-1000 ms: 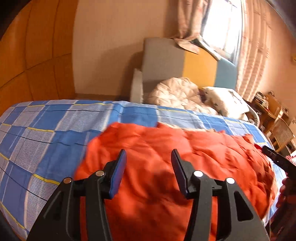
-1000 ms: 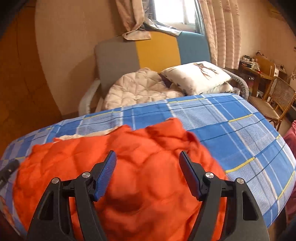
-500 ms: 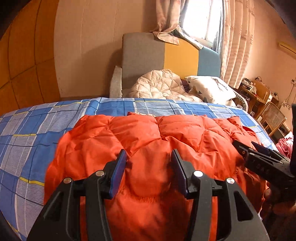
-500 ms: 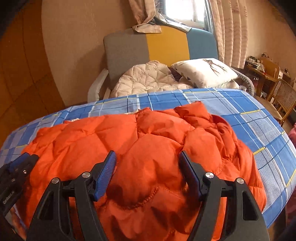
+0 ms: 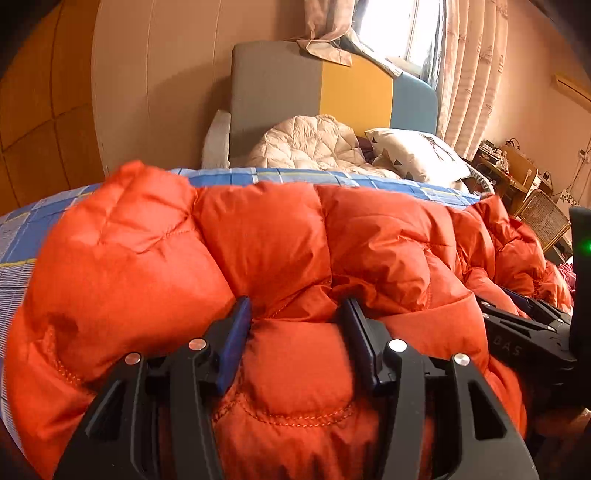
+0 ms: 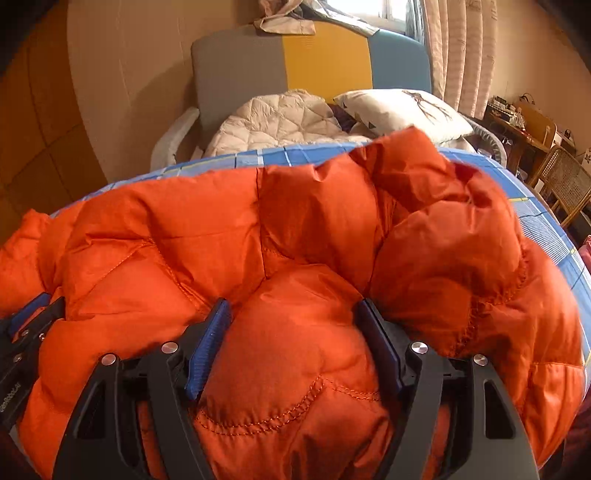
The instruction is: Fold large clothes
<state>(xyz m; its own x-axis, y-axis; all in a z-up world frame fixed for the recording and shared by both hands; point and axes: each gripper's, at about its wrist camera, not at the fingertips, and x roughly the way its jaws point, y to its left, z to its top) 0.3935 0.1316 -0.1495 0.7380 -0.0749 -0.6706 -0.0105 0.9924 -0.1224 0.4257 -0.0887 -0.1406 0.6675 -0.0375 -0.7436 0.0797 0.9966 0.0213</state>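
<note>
Right wrist: jacket's (image 6: 295, 240) raised fold.

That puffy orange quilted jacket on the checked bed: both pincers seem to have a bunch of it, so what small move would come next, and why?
Probably lower both and lay the held edge flat. The left gripper and right gripper each pinch a bulge of the puffy orange quilted jacket at its near edge, while the rest lies bunched on the blue checked bedsheet.

a grey, yellow and blue headboard (image 5: 332, 96) stands against the beige wall (image 5: 159, 81) at upper centre. daylight glares through a curtained window (image 5: 391, 33) at upper right, above a cane chair (image 6: 565, 181) and cluttered wooden desk (image 6: 517, 122).
</note>
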